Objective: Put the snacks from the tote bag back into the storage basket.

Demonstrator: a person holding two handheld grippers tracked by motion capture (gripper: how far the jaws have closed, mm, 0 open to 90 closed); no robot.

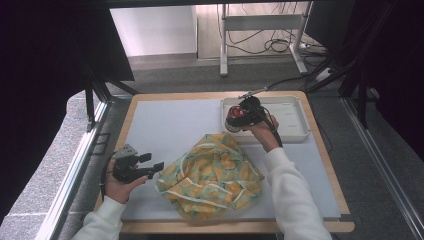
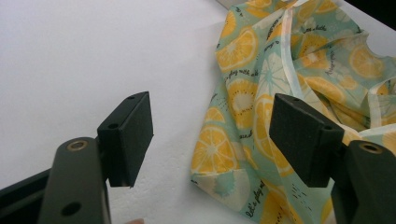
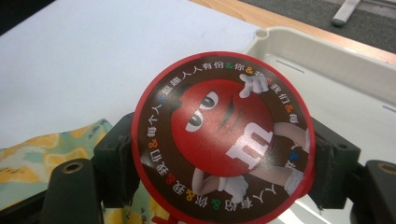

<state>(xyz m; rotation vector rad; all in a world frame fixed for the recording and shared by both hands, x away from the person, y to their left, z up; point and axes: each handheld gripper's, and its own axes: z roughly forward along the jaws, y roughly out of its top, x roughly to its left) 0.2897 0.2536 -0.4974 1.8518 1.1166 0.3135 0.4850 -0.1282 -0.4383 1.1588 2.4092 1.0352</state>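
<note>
A: What is the left gripper doing?
B: Resting on the counter, fingers released, beside the lemon-print bag.
A: And the right gripper?
B: Its fingers are grasping a round candy tin at the white tray.

- Two grippers: the left gripper, one in each hand, and the right gripper.
- Two fingers on each gripper, four in all.
- One round candy tin with a red cartoon lid.
- One lemon-print cloth bag, crumpled.
- One white tray at the far right of the bench.
- One bench with a pale top.
- Two white sleeves, one on each forearm.
</note>
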